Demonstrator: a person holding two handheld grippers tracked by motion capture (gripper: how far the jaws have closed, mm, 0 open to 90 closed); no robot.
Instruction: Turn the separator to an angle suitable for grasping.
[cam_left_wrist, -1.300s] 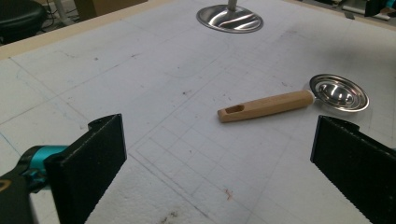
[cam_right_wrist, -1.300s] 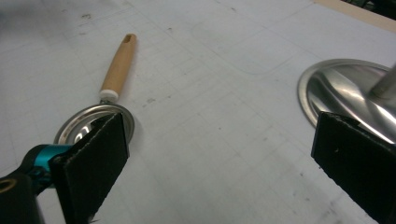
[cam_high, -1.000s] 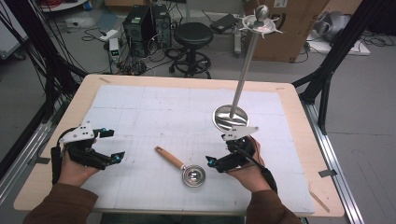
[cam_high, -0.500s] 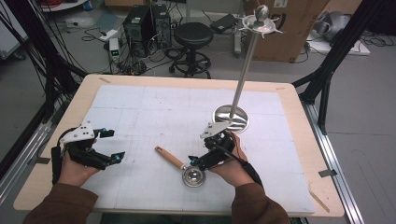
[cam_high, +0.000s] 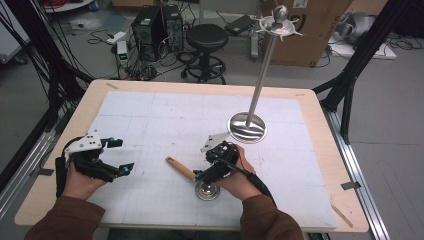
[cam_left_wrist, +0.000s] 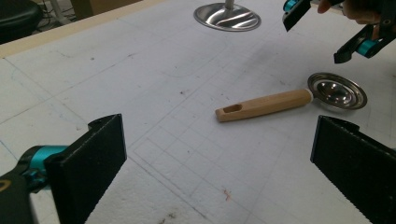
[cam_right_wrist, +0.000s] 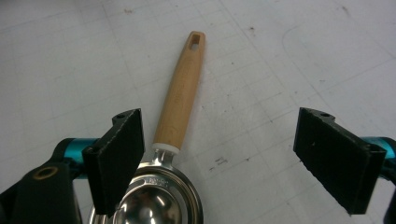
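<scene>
Steel-bowled, wooden-handled ladle (cam_high: 194, 179) lies flat on the white gridded foam mat (cam_high: 150, 120), near its front edge. The right gripper (cam_right_wrist: 219, 158) hovers just above its bowl, jaws apart and just now narrowing, gripping nothing. The left gripper (cam_left_wrist: 219, 163) rests well to the left, released, wide open. A polished metal stand (cam_high: 248, 125) sits behind.
</scene>
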